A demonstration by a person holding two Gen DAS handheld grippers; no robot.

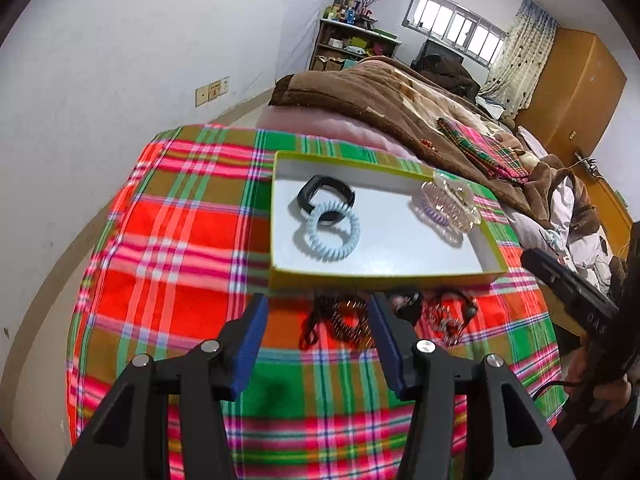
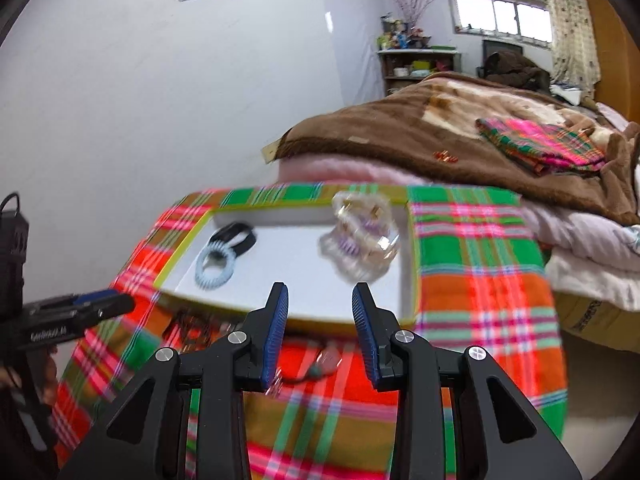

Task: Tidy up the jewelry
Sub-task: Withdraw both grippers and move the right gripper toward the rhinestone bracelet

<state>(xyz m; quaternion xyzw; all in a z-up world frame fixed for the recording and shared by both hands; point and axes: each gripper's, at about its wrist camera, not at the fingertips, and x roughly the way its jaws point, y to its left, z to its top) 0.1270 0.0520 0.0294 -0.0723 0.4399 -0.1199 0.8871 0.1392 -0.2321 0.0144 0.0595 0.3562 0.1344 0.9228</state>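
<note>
A shallow white cardboard tray with a yellow-green rim [image 1: 280, 216] lies on a bright red, green and orange plaid cloth [image 1: 168, 208]; its left part holds a black band [image 1: 308, 194] overlapped by a pale blue spiral hair tie [image 1: 327, 236], its right part a clear plastic claw clip [image 1: 452, 202] over a purple coil. Near the tray's front edge, tangled dark cords and beaded jewelry [image 1: 340, 320] lie on the cloth. The left gripper [image 1: 318, 320] hovers above them, moderately wide and empty, while the right gripper [image 2: 320, 320] is narrower and empty too.
</note>
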